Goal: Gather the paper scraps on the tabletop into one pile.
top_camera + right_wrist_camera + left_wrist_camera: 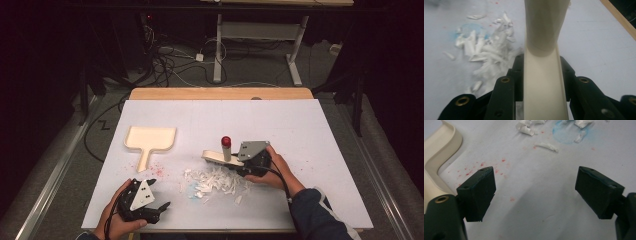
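Note:
A cream dustpan (150, 137) lies on the white table cover (300, 125) at the left, its handle toward me; its rim (439, 150) shows in the left gripper view. Several white paper scraps (217, 180) (524, 127) (489, 50) lie piled at the middle front. My right gripper (245, 162) (541, 72) is shut on the flat handle of a cream tool (217, 156) (541, 82) with an upright red-capped post (226, 142), right behind the scraps. My left gripper (159, 194) (535, 192) is open and holds nothing, low over the cover at the front left.
Red specks (157, 170) (474, 170) and a blue smear (192, 195) (566, 132) (470, 27) mark the cover. A wooden strip (220, 93) borders the far table edge. Beyond it are cables (170, 60) on the floor and a white table frame (260, 35).

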Available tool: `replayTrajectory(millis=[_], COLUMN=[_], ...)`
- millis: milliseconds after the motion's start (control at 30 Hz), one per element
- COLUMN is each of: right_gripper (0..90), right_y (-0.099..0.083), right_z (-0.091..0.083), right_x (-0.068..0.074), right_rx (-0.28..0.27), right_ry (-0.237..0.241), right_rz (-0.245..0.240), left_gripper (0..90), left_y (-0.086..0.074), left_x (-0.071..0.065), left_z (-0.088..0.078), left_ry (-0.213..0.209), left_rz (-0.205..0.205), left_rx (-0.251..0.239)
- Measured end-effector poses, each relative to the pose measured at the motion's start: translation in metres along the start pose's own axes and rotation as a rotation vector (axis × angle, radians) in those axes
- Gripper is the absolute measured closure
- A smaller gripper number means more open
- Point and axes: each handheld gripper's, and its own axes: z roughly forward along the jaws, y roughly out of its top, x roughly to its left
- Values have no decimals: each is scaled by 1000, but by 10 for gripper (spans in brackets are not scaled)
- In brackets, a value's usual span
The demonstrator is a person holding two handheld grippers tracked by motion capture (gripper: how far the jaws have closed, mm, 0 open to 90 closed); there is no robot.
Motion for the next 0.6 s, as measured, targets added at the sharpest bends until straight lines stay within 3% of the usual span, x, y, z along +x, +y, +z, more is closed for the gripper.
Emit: replayTrajectory(millis=[67,167,333,600], right_gripper=[678,678,678,678], right_y=[-3,-4,-7,-29], right_z=[-9,-22,-46,-89], right_x=[3,3,2,21], right_rx=[-1,-15,-61,35], right_ry=[-7,-67,-108,-183], right_rz=[9,39,144,229], left_gripper=[161,161,161,161], left_y=[1,2,2,1], left_x=[0,0,0,0], left_z=[0,0,-2,-5], left_ry=[1,2,13,21], left_rz=[1,2,3,0], left_rx=[-1,-7,-13,-18])
